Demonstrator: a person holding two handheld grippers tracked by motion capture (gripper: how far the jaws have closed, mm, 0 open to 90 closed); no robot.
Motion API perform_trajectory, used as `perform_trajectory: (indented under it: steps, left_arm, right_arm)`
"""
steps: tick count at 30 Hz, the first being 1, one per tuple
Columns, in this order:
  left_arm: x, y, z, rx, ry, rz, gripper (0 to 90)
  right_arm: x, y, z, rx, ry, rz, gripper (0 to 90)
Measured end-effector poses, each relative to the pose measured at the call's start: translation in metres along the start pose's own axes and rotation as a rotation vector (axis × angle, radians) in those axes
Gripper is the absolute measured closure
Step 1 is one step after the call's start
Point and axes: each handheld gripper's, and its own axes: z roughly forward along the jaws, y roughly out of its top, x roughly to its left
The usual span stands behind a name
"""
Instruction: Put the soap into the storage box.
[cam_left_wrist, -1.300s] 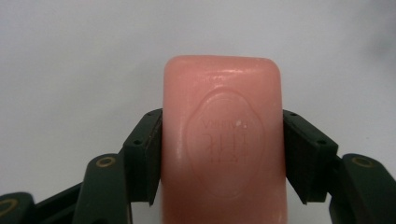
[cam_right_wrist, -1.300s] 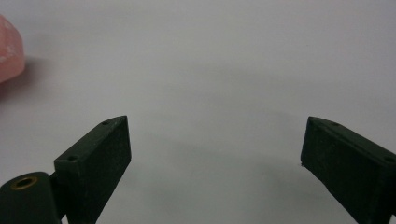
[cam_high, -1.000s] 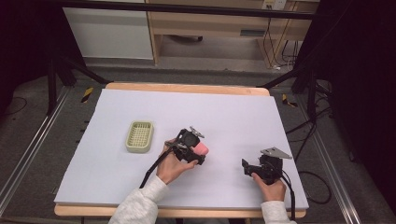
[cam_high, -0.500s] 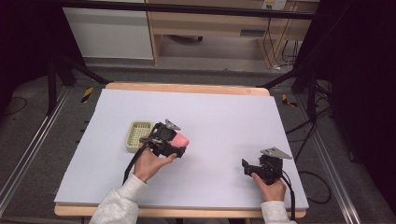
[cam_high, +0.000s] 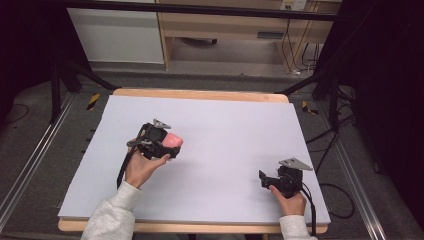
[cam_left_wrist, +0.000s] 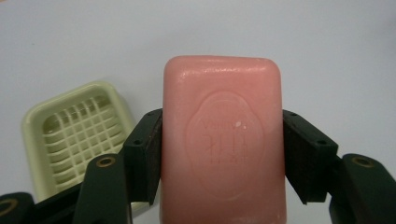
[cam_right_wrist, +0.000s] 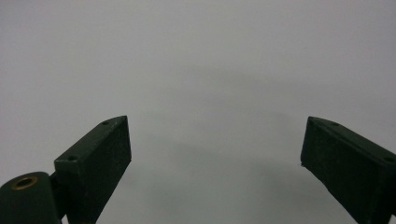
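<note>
Clearly the pink soap bar (cam_left_wrist: 222, 140) is the thing we are working with, and we hold it clamped between the two jaws of our left gripper (cam_left_wrist: 222, 156), one pad pressed on each long side so the stamped face looks up at the camera. Gripping it across the narrow width seems sensible to us: the flat sides give the pads something square to bear on, and the bar stays level, with its far end sticking out beyond the jaws.

Just beside the soap, on its left in the left gripper view, sits the pale green soap dish (cam_left_wrist: 74, 140) with its slatted grid facing up and nothing in it. We judge that the soap is being carried toward that dish, since the bar hangs close to its rim but not yet over the grid. From above, the soap (cam_high: 172, 140) shows as a pink patch at the tip of the left gripper (cam_high: 167, 146), held over the white table top (cam_high: 235, 125) by our left hand (cam_high: 141, 167).

Well away from the soap, toward the table's near right corner, our right gripper (cam_high: 267, 180) rests low with its jaws spread wide and nothing between them, parked out of the way, we would guess.
</note>
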Motion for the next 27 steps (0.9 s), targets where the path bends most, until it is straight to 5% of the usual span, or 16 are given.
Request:
perform_trajectory:
  steps: [27]
  left_arm:
    - [0.057, -0.004, 0.022, 0.011, 0.141, -0.156, 37.3]
  right_arm:
    - [0.002, 0.000, 0.002, 0.008, 0.008, 0.003, 8.8]
